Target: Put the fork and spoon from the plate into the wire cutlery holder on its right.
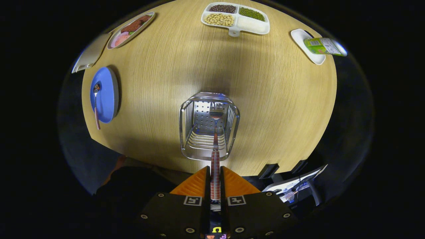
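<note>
Fork (215,146) handle, with its checked pattern, sits clamped between the two fingers of the tool (215,174), which press on it from both sides. Its metal shaft runs straight ahead from the fingertips and its tines reach down inside the wire cutlery holder (208,127), close to the holder's perforated base. Whether the tines touch that base I cannot tell.

That holder is a shiny metal basket with rounded corners, barred sides and a bottom full of small holes. It stands on the wooden tabletop (265,99) just ahead of the fingers, near the tabletop's near edge.

Well apart from it, by the left edge of the tabletop, lies a blue plate (108,96). A spoon (96,103) rests on the plate with its bowl toward the far side, and its checked handle sticks out past the plate's near rim.

Along the far edge stands a white divided tray (254,28) holding dark beans, green beans, pale yellow beans and white grains, each in its own compartment. Near the far left corner lies an oval dish (146,20) with red and pink food pieces, and beside it, at the tabletop's edge, a pale flat tray (89,54). Near the far right corner a small white dish (300,38) carries a green carton (323,46) lying on its side.
</note>
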Tool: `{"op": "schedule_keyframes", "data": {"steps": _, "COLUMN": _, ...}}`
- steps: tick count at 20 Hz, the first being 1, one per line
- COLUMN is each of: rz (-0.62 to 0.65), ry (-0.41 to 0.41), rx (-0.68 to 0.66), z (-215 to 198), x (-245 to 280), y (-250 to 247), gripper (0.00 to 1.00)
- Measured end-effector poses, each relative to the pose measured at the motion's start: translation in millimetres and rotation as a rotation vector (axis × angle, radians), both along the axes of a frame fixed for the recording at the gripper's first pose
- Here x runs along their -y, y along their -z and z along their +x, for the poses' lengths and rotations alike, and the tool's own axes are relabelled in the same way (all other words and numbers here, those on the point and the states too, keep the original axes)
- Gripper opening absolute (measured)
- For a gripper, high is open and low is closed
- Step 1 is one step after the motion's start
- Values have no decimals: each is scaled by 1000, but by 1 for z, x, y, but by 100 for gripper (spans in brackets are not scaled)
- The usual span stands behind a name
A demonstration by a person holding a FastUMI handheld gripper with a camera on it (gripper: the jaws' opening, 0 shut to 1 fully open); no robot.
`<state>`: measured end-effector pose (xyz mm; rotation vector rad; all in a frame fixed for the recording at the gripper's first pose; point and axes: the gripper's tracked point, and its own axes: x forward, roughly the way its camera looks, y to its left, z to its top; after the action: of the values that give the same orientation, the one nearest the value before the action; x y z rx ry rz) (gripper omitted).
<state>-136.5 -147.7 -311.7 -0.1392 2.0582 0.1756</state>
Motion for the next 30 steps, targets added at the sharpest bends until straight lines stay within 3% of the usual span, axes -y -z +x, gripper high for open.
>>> {"op": "schedule_keyframes", "data": {"steps": 6, "rz": 45, "ry": 91, "rx": 179, "z": 29, "x": -12, "y": -8, "gripper": 19}}
{"op": "schedule_keyframes", "data": {"steps": 8, "rz": 72, "ry": 121, "rx": 277, "z": 45, "x": -19, "y": -15, "gripper": 26}}
{"op": "schedule_keyframes", "data": {"steps": 10, "rz": 103, "ry": 155, "rx": 346, "z": 53, "x": -34, "y": -27, "gripper": 54}}
{"op": "schedule_keyframes", "data": {"steps": 11, "rz": 120, "ry": 167, "rx": 367, "z": 53, "x": -41, "y": -33, "gripper": 73}}
{"op": "schedule_keyframes", "data": {"steps": 13, "rz": 130, "ry": 170, "rx": 406, "z": 51, "x": -52, "y": -42, "gripper": 90}}
{"op": "schedule_keyframes", "data": {"steps": 14, "rz": 134, "ry": 165, "rx": 425, "z": 51, "x": -59, "y": -45, "gripper": 93}}
{"op": "schedule_keyframes", "data": {"steps": 19, "rz": 170, "ry": 148, "rx": 465, "z": 42, "x": -108, "y": -55, "gripper": 97}}
{"op": "schedule_keyframes", "data": {"steps": 30, "rz": 310, "ry": -3, "rx": 478, "z": 32, "x": -238, "y": -50, "gripper": 97}}
